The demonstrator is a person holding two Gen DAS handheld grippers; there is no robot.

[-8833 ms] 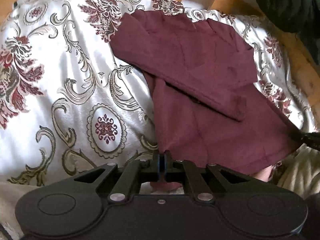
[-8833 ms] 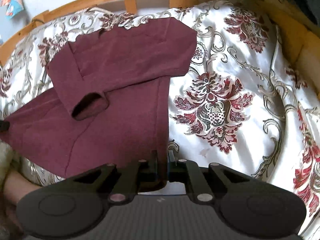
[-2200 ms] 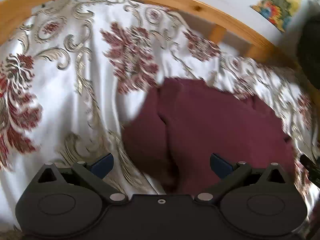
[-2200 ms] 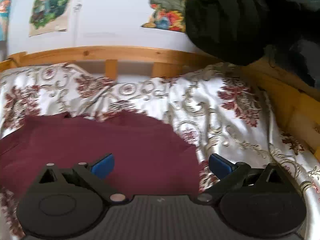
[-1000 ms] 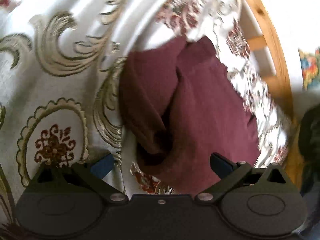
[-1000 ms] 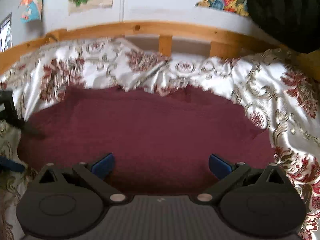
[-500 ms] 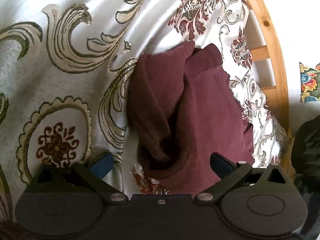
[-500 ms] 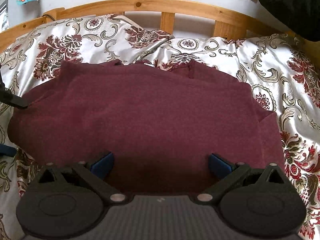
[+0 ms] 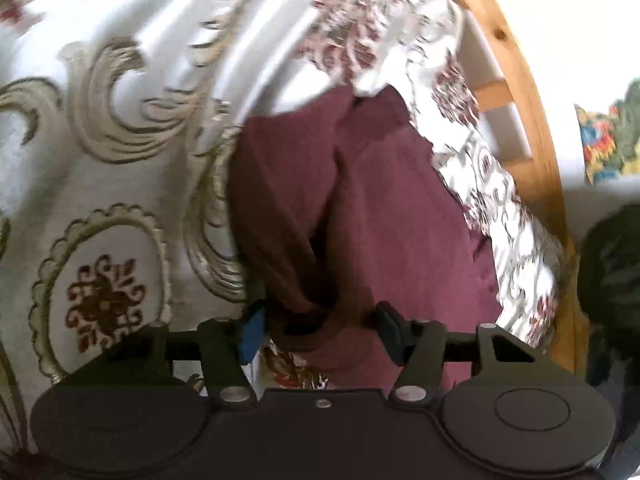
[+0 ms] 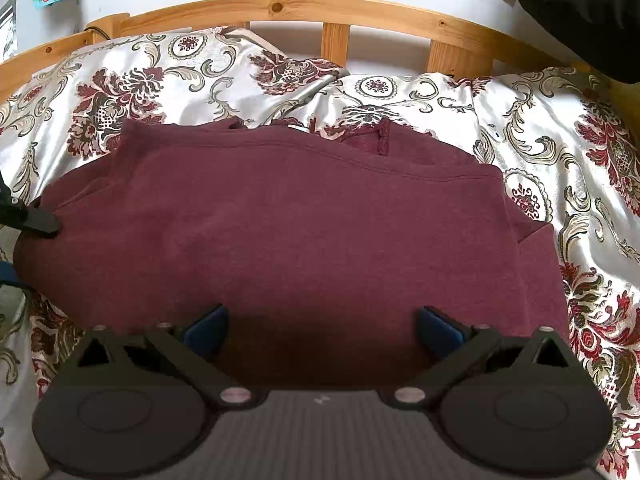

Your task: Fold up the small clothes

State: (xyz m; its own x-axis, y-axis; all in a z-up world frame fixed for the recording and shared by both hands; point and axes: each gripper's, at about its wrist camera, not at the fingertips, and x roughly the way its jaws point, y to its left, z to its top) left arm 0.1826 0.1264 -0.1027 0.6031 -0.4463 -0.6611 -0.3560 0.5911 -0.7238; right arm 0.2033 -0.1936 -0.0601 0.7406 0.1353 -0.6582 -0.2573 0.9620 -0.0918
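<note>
- Garment location: the maroon garment [image 10: 304, 232] lies on the floral bedspread [image 10: 540, 128] of the bed, just in front of the wooden bed rail [image 10: 304, 6].
- Completed, as judged from its present lie: the garment is doubled over into a compact, roughly rectangular block. A seamed hem edge runs across the top layer, and part of a lower layer shows beyond it.
- Left tongs [image 9: 320, 326]: jaws part-way open and just been closing. The bunched left end of the garment sits between them; the blue pad [image 9: 252, 330] stands at the fabric, but a firm pinch cannot be confirmed.
- Right tongs [image 10: 322, 326]: jaws wide open above the near edge of the garment, holding nothing.
- Remaining, as judged: gripping the left end and folding it across, then flattening the stack. The left end is rumpled.
</note>
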